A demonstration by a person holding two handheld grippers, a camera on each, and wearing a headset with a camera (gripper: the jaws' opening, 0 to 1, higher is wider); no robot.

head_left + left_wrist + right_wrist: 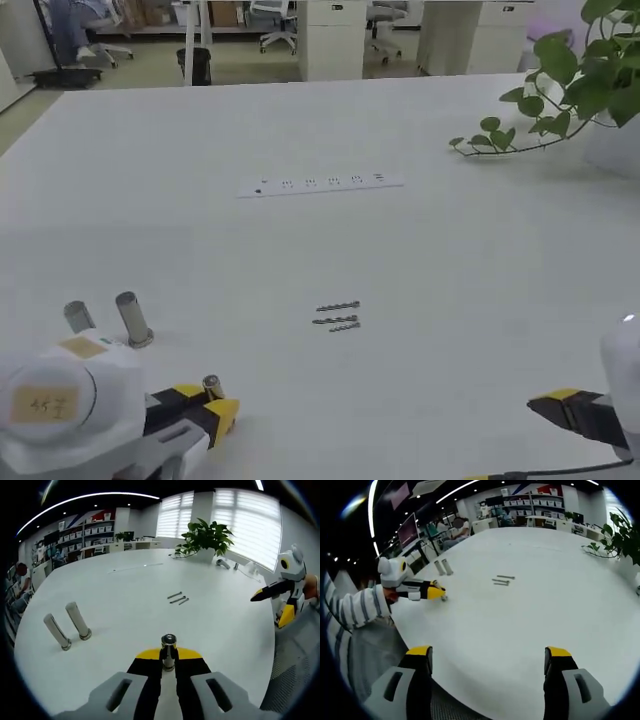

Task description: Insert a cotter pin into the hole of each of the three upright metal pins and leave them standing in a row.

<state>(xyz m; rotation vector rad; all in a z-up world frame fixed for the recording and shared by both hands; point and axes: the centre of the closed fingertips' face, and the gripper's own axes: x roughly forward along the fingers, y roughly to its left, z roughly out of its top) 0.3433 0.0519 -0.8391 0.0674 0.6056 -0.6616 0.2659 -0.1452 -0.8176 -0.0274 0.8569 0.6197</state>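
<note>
Left gripper view.

Item: held pin (pixel 168 642). A short steel cylinder, upright, pinched low on its shaft by the left claw (pixel 168 656), whose jaws are pressed together on it. Whether its foot touches the bench (pixel 420 250) cannot be told.

Handling (judged): stiff, dense for its size, smooth and probably slippery. A square grip across the shaft, clear of the cross hole, should stop it twisting. The hole is too small to make out.

Item: cotter pins (pixel 337 316). Three, lying flat side by side on the bench.

Handling (judged): light, thin and springy, and likely to skid on the smooth top. Best taken by the head end, leaving the legs free for the hole. Which end is the head cannot be told.

Positions, from the cotter pins:
- Held pin: left of them and nearer the person, well apart.
- Free pins (pixel 130 318): two, farther left, upright, just beside each other.
- Right claw (pixel 487 660): jaws spread wide and holding nothing. It sits right of the cotter pins and nearer the person, well apart, at the bench edge.
</note>
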